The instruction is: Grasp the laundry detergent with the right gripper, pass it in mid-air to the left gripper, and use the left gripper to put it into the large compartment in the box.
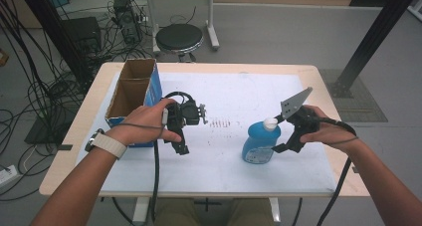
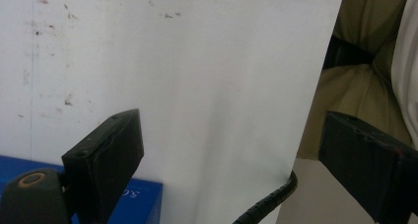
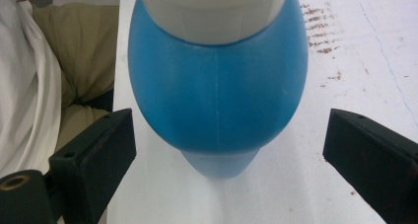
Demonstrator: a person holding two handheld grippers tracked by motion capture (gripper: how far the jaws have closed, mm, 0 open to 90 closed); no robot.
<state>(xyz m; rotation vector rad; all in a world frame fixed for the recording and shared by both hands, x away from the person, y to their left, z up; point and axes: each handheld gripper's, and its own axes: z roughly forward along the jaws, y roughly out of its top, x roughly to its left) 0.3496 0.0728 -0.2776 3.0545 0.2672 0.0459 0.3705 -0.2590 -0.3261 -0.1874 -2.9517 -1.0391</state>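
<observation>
Straddling the upright blue bottle (image 3: 217,100), the right gripper (image 3: 229,155) is held wide open, nothing yet clasped; the left gripper (image 2: 231,160), open and empty, is parked beside the cardboard box (image 1: 130,89).

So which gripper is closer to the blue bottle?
The right. The right gripper is beside the blue bottle, open jaws on either side of it, not touching. The left gripper is open too, well across the white sheet by the cardboard box.
</observation>
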